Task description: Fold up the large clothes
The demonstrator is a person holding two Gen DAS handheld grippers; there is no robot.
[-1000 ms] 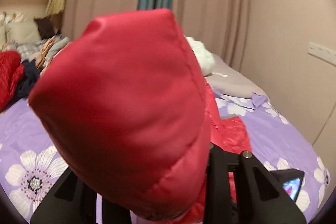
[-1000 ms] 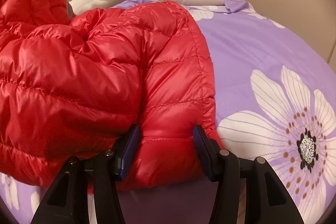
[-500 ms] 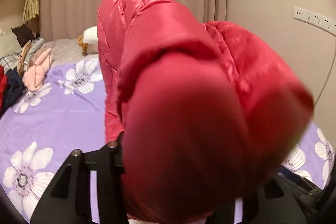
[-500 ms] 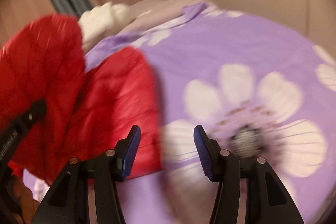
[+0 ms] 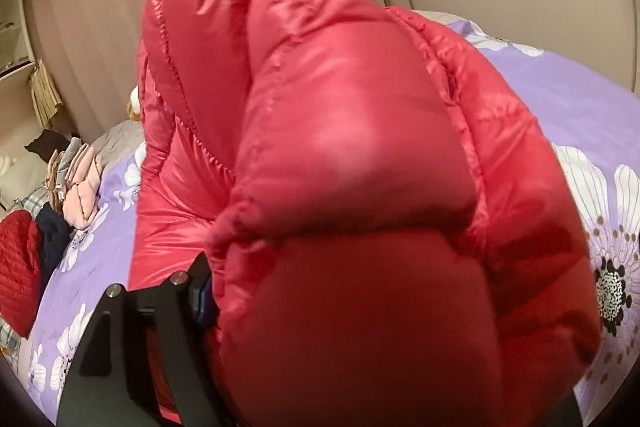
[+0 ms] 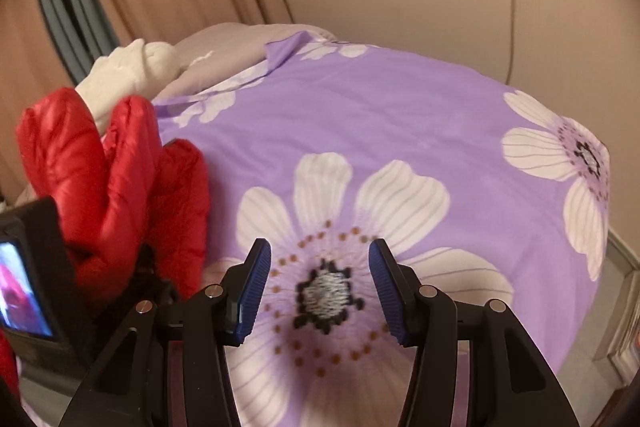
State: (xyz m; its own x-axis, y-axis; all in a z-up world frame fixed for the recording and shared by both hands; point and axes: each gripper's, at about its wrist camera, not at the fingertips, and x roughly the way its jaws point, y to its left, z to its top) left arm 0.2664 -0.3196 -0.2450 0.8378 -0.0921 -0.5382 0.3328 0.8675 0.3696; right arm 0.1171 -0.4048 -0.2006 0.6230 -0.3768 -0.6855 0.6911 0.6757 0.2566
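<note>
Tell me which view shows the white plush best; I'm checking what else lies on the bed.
The right wrist view: the white plush lies in plain sight behind the red jacket. In the left wrist view the jacket hides it almost entirely.

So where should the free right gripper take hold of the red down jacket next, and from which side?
My judgement: the right gripper, jaws open and empty over the bedspread, should pinch the red down jacket at its nearest puffy quilted edge, coming from the bedspread side. That edge faces it unobstructed; the left gripper, jaws opening, sits at the jacket's lower part.
</note>
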